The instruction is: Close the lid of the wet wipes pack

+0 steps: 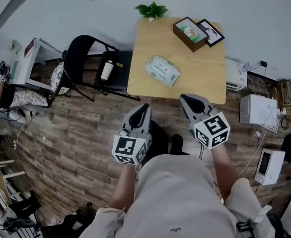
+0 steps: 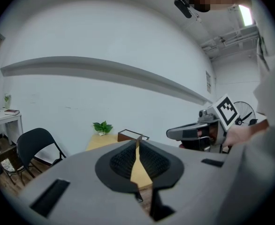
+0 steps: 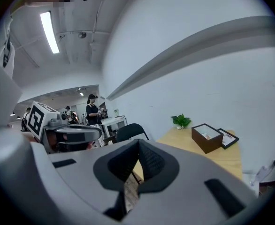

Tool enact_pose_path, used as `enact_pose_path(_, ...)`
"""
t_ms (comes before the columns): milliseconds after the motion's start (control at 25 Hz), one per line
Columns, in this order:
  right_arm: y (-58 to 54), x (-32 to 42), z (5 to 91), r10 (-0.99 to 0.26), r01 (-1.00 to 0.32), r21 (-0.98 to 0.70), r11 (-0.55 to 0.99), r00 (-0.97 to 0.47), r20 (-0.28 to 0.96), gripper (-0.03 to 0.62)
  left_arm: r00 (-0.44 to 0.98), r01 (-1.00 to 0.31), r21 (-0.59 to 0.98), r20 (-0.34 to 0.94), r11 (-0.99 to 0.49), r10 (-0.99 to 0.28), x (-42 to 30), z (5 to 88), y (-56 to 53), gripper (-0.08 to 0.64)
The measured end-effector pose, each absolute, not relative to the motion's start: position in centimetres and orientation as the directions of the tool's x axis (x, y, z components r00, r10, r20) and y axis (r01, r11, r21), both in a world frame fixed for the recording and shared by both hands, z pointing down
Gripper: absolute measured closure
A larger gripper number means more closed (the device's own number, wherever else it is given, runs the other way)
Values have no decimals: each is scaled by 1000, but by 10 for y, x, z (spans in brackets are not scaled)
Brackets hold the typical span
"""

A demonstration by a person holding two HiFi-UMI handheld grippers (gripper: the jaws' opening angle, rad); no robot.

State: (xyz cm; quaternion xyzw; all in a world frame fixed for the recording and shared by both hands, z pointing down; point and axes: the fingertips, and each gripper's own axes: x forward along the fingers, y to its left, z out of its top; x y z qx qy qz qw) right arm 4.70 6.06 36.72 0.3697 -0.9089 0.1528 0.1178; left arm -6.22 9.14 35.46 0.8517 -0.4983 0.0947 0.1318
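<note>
Head view looks steeply down on the table (image 1: 205,81). Both gripper views look nearly level across it from off its near edge. All share plant (image 3: 181,121) and box (image 3: 207,137).

Green-white wipes pack (image 1: 162,70), tan table (image 1: 205,81), black chair (image 1: 121,74)

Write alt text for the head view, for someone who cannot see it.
A person holds the left hand-held gripper and right hand-held gripper, both shut and empty, short of a wooden table. A wet wipes pack lies mid-table, a box and plant behind it.
</note>
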Motion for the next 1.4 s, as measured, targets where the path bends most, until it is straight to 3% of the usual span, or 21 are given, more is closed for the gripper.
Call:
enact_pose_path(520,88,41,324,-639,-679,-157,717,-731,240,594,480,-877,116,240,-466,-844,-65,323,110,549)
enact_pose_path(1400,94,44,316,-635,-670,-115,733,-735,236,594,483,-876,112,204,-470,-852,-57,306,111,549)
